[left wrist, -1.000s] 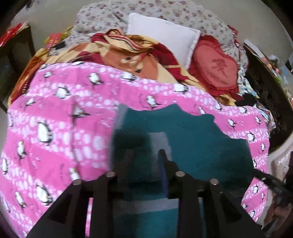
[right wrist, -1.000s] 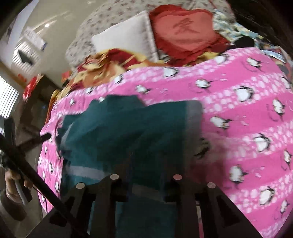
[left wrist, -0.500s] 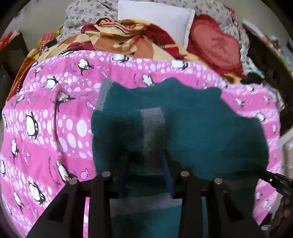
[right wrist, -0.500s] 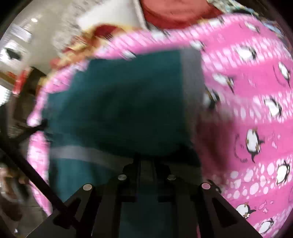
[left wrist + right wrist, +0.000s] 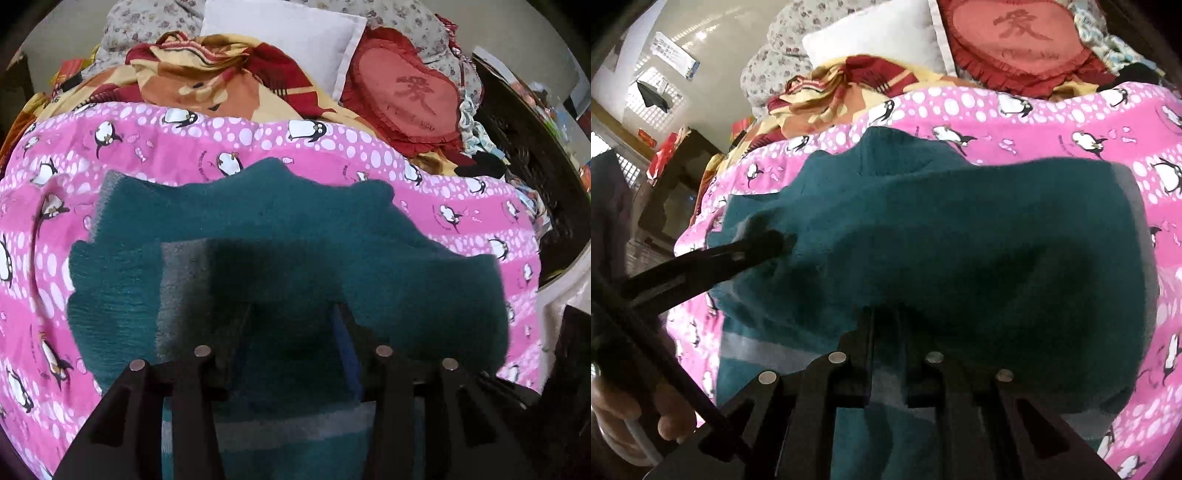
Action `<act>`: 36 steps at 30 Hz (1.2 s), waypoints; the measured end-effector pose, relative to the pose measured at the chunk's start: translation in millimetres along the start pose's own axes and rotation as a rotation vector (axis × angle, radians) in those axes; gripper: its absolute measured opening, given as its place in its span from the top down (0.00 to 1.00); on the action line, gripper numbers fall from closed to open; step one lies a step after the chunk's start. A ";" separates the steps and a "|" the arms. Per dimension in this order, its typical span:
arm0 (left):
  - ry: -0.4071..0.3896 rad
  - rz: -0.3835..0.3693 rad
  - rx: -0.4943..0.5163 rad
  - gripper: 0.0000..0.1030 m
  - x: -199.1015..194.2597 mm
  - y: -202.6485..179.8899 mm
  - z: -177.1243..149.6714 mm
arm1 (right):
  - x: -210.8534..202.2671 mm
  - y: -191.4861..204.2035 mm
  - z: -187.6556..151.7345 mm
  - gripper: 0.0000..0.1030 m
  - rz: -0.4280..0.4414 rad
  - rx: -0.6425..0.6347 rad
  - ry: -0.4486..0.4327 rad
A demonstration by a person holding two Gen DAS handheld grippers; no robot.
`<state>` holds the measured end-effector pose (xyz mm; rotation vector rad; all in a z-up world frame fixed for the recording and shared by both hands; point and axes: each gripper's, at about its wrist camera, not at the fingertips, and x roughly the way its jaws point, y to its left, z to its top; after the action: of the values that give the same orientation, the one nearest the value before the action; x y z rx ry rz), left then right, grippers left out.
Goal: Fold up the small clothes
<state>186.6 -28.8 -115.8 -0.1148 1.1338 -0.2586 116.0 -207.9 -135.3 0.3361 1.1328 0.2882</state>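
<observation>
A small teal knitted garment (image 5: 280,236) with grey bands lies on a pink penguin blanket (image 5: 184,147), its near part folded up over the far part. My left gripper (image 5: 291,314) sits low over its near left part, jaws apart, with teal cloth draped between and over the fingers. In the right wrist view the garment (image 5: 960,229) fills the middle. My right gripper (image 5: 886,317) has its jaws close together on a fold of the garment's near edge. The left gripper's fingers (image 5: 768,243) reach into the cloth from the left.
A white pillow (image 5: 295,37), a red heart cushion (image 5: 410,96) and an orange-red patterned quilt (image 5: 207,77) lie beyond the blanket. Dark furniture (image 5: 532,155) stands at the right. A hand (image 5: 635,413) holds the left gripper's handle.
The garment's near part has been carried forward and folded over the far part. Both grippers moved forward over it. The left jaws have spread wider; the right jaws have closed in.
</observation>
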 end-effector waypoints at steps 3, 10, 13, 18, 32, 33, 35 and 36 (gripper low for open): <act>-0.012 0.026 0.075 0.58 -2.3 -6.0 -6.0 | 7.3 -11.9 -12.3 0.91 -0.003 0.036 0.068; -0.040 0.061 0.050 0.58 -32.0 26.5 -3.6 | -44.5 7.5 22.7 0.88 0.073 -0.032 -0.049; -0.032 0.107 -0.028 0.56 -31.2 53.2 3.8 | -36.5 12.6 49.0 0.88 0.072 -0.031 -0.083; -0.010 0.101 -0.055 0.56 -20.3 63.9 3.5 | 28.8 6.4 74.0 0.90 -0.030 -0.045 0.010; -0.012 0.128 -0.022 0.52 -21.1 62.4 -9.3 | -1.9 18.1 -1.6 0.88 -0.077 -0.109 0.021; -0.024 0.129 -0.015 0.51 -20.4 61.4 -11.6 | 7.3 13.0 -11.0 0.88 -0.079 -0.089 0.049; -0.031 0.127 -0.012 0.49 -22.1 60.2 -14.9 | 22.0 1.4 -19.7 0.88 -0.082 -0.046 0.102; -0.024 0.118 -0.021 0.49 -25.0 61.2 -16.1 | 21.8 -2.9 -21.3 0.88 -0.076 -0.032 0.109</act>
<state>171.0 37.4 -114.1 -0.0696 1.1152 -0.1403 105.4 -199.7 -162.8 0.2508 1.2438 0.2594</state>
